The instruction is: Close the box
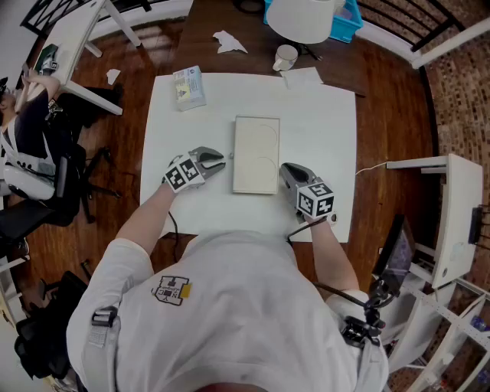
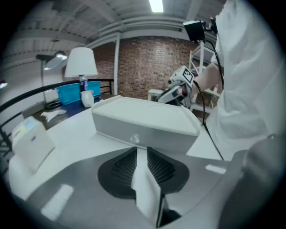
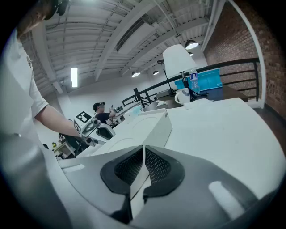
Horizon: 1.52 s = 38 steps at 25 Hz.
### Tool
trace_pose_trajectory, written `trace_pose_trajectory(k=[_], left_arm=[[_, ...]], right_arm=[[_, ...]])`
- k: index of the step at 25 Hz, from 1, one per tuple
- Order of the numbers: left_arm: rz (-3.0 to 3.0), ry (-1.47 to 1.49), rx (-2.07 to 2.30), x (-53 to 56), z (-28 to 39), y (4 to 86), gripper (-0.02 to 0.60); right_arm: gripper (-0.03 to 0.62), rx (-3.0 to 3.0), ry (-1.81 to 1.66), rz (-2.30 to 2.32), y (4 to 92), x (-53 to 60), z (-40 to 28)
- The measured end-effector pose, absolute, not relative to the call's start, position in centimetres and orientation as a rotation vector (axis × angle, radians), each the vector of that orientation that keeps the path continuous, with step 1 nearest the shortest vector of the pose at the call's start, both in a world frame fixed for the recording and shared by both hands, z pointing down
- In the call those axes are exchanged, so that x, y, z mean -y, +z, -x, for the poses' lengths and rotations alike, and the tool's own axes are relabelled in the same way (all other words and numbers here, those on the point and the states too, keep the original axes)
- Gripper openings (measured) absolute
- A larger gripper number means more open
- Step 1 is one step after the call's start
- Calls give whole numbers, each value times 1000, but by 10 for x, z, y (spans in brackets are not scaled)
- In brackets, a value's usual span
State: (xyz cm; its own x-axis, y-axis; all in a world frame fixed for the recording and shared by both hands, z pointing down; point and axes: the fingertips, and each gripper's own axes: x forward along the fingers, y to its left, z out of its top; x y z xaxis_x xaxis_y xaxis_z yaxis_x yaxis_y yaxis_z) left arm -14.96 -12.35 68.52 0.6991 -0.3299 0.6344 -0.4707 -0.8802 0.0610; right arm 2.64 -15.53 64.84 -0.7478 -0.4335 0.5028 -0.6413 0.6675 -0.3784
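A flat white box (image 1: 256, 153) lies in the middle of the white table (image 1: 329, 130) with its lid down. My left gripper (image 1: 220, 161) sits just left of the box, shut and empty, tips pointing at its long side. In the left gripper view the box (image 2: 143, 118) fills the space just ahead of the left gripper (image 2: 142, 148), a small clasp (image 2: 135, 139) facing it. My right gripper (image 1: 285, 170) rests at the box's near right corner, also shut with nothing in it. From the right gripper (image 3: 144, 147) the box (image 3: 138, 129) is seen close ahead to the left.
A small carton (image 1: 188, 86) stands at the table's far left. A sheet of paper (image 1: 302, 76) lies at the far edge, and a cup (image 1: 285, 57), a lamp shade (image 1: 302, 19) and a blue bin (image 1: 348, 19) lie beyond it. A seated person (image 1: 23, 130) is far left, a white shelf (image 1: 452, 214) right.
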Motion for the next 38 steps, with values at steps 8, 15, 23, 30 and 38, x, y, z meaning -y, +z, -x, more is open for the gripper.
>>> trace_pose_trajectory(k=[8,15,23,30,38], left_arm=[[-2553,657,817,-43,127,676,43],[-2522,597,734,-74,83,690,0],[-2561,656,729,-83,80,693,0],[-2510,588,783,-73,86,688,0],[-2516,578,804,-71,87,687,0]], right_arm=[[11,2455,861,-829,654,21,-53],[0,2411,852,-728,674,-32,-46],[0,2419,820,-702,670,-52,-41],[0,2445,787,-678,661,-42,-39],[0,2465,737,-642,657,-31,-31]])
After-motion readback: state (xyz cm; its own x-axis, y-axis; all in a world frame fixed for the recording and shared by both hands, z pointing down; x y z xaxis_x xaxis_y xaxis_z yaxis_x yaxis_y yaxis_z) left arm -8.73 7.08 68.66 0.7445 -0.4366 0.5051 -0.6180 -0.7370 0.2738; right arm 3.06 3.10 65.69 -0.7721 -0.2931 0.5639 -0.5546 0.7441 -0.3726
